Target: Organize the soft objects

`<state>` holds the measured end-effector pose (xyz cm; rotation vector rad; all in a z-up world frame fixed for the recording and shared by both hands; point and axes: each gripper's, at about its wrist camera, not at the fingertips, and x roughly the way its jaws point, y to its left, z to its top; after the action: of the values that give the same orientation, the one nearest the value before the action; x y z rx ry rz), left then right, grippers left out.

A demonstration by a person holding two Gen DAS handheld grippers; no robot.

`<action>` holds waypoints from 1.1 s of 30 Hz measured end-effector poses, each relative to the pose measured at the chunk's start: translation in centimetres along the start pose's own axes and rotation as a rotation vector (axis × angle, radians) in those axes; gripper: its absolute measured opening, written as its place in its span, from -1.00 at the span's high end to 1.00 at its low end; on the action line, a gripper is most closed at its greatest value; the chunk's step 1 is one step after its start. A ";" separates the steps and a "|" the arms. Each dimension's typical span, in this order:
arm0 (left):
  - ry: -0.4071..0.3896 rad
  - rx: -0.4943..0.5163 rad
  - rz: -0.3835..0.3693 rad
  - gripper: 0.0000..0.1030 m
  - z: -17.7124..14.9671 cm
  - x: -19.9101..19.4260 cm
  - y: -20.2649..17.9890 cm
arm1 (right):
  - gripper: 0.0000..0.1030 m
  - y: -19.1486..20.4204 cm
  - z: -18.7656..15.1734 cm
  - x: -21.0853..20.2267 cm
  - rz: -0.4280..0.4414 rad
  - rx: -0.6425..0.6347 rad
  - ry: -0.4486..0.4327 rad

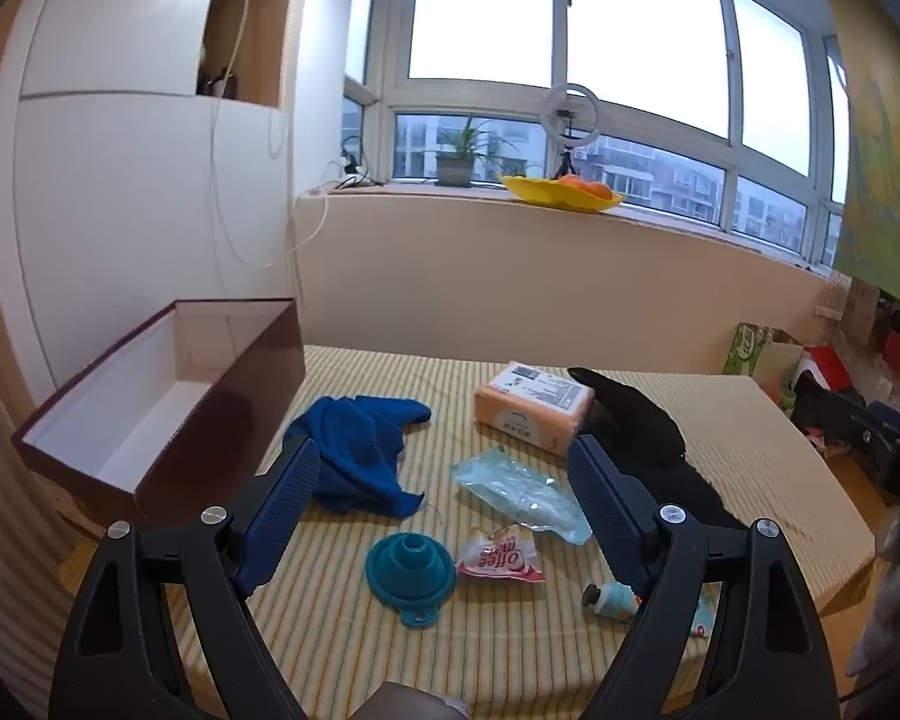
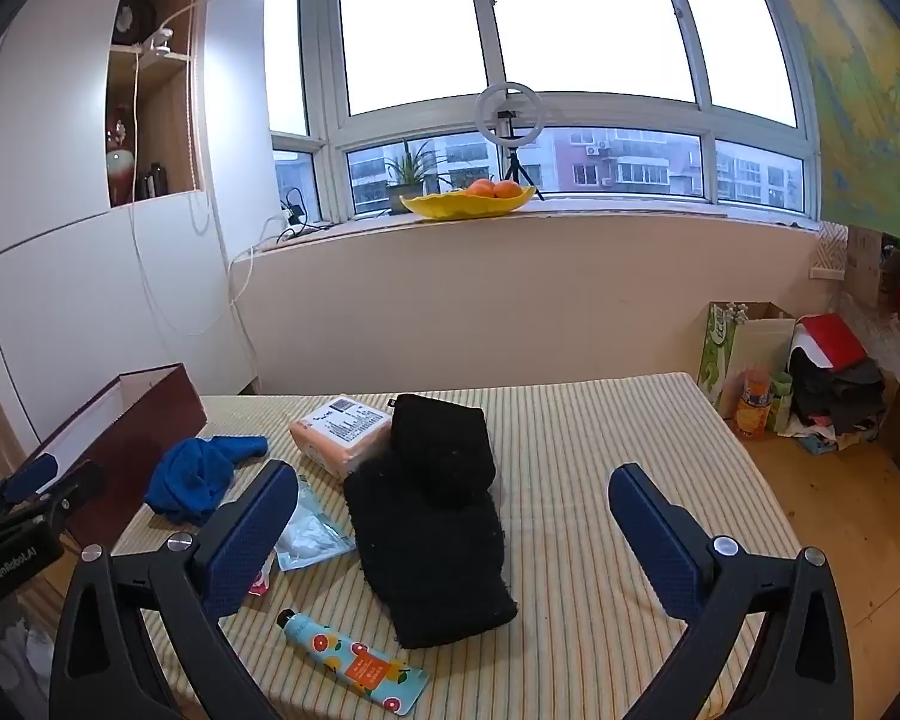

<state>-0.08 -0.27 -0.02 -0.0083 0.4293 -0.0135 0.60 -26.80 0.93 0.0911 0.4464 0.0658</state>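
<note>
A crumpled blue cloth lies on the striped table beside an open maroon box with a white inside. A black knitted garment lies mid-table; it also shows in the left wrist view. A peach tissue pack sits behind it. My left gripper is open and empty above the table, near the blue cloth. My right gripper is open and empty, with the black garment between its fingers' lines of sight. The blue cloth, box and pack show in the right view.
A teal funnel, a clear plastic bag, a coffee sachet and a hand-cream tube lie on the table. Bags and clutter stand on the floor at right. A yellow fruit dish sits on the windowsill.
</note>
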 end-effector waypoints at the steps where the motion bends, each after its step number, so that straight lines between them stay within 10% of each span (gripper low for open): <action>1: 0.002 0.001 -0.006 -0.65 0.0 -0.1 -0.2 | -0.99 0.0 0.0 0.0 -0.003 -0.007 0.000; 33: 0.030 -0.070 -0.017 -0.65 -0.1 1.0 1.2 | -0.99 0.4 -0.2 0.4 -0.014 -0.033 0.007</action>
<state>0.81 0.93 -0.53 -0.0803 0.4597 -0.0150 0.86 -26.40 0.63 0.0551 0.4527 0.0595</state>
